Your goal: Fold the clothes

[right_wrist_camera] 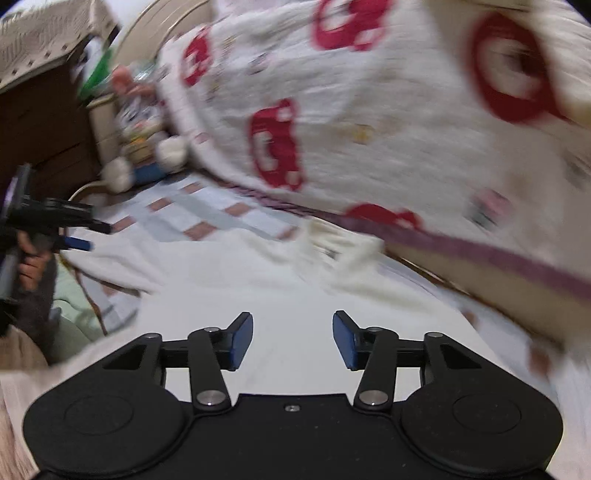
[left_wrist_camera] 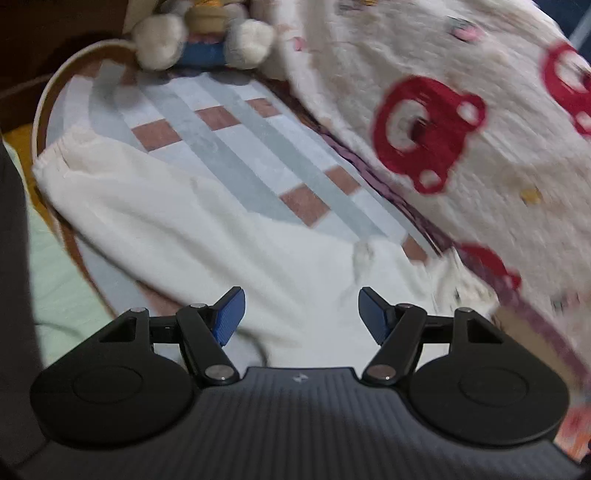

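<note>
**White garment spread on checked sheet, both grippers released above it**

Left wrist view, left to right. Far left edge: dark blur, cannot tell what. Upper left: elastic cuff end (left_wrist_camera: 51,157) of the white garment (left_wrist_camera: 192,229), which runs diagonally down to lower centre under the left gripper (left_wrist_camera: 298,314). Jaws wide apart, nothing between them, released. Garment lies flat-ish on the checked bedsheet (left_wrist_camera: 221,147). Top centre: plush toy (left_wrist_camera: 203,33). Right half: white blanket with red bear prints (left_wrist_camera: 443,129), motion-blurred.

Right wrist view, left to right. Left edge: a hand (right_wrist_camera: 31,258) holding the other gripper, which is seen side-on over the garment's left part. Centre bottom: right gripper (right_wrist_camera: 293,339), jaws apart, released, white cloth beneath, nothing pinched. A bunched fold of the garment (right_wrist_camera: 343,247) sits centre right, touching the blanket edge. Upper left: toy, brown furniture, clutter, too blurred to name.

Step judgement: neither gripper holds cloth; the garment looks laid out long, not a compact stack. Fits either arranging before a fold or letting go after one; the frames do not settle which. Any next grasp calls for pinching a single edge or cuff cleanly, clear of the blanket.

Writing: none legible. Small emblem on left gripper body, unreadable. Blanket prints are pictures only.
</note>
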{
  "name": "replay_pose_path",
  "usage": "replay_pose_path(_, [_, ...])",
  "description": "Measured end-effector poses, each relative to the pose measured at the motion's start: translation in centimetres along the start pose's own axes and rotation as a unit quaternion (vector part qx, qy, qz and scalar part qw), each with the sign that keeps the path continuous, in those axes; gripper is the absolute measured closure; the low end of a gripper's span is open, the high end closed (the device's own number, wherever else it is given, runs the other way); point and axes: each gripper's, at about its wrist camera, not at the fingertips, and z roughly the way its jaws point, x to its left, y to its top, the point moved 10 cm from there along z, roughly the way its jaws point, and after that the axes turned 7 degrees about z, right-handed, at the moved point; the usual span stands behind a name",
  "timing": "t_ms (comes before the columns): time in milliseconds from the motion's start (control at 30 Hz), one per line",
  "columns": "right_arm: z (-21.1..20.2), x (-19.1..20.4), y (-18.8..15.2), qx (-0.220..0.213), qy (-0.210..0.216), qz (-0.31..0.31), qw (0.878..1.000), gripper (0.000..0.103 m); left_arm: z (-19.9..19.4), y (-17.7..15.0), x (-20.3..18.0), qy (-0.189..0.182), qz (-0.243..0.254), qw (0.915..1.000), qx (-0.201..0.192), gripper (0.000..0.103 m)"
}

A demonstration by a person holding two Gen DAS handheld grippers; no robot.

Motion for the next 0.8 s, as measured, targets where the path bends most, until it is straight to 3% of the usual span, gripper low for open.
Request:
replay_pose_path(133, [8.4, 1.4, 5.6, 0.081, 0.013, 0.0, 0.997, 0.045, 4.4, 1.3, -0.4, 0.011, 0.009, 0.9999, -0.007, 0.037])
replay_pose_path(233, [15.0, 1.1, 7.4, 0.103, 0.001, 0.01, 0.995, 0.046, 7.3, 2.1, -0.9, 0.013, 0.026, 0.9995, -0.015, 0.036])
replay_pose_path(300, [18.8, 1.0, 8.0, 0.107, -0.004, 0.006, 0.994, 0.054, 8.1, 2.1, -0.8, 0.023, 0.053, 0.997, -0.05, 0.036])
replay_pose_path(367, [21.2, 0.6, 8.0, 0.105, 0.008, 0.016, 0.994, 0.085, 8.8, 1.5, 0.1, 0.039, 0.067, 0.994, -0.077, 0.036])
replay_pose_path(467, [23.8, 0.4, 7.3, 0.113, 0.03, 0.034, 0.993, 0.087, 10.5, 0.5, 1.6, 0.044, 0.071, 0.9944, -0.064, 0.036])
replay_pose_path(533, [25.9, -0.2, 7.1, 0.112, 0.03, 0.034, 0.993, 0.085, 11.1, 0.6, 2.5, 0.051, 0.077, 0.9944, -0.052, 0.036])
replay_pose_path(600, [28.1, -0.7, 7.3, 0.113, 0.028, 0.028, 0.993, 0.08, 11.1, 1.2, 3.9, 0.087, 0.084, 0.9907, -0.063, 0.036])
replay_pose_path(767, [33.2, -2.2, 8.2, 0.102, 0.039, 0.031, 0.994, 0.046, 12.7, 1.6, 7.3, 0.142, 0.063, 0.9859, -0.062, 0.036])
replay_pose_path(800, [34.2, -2.5, 8.5, 0.099, 0.04, 0.035, 0.994, 0.045, 13.1, 1.7, 7.8, 0.15, 0.063, 0.9847, -0.061, 0.036])
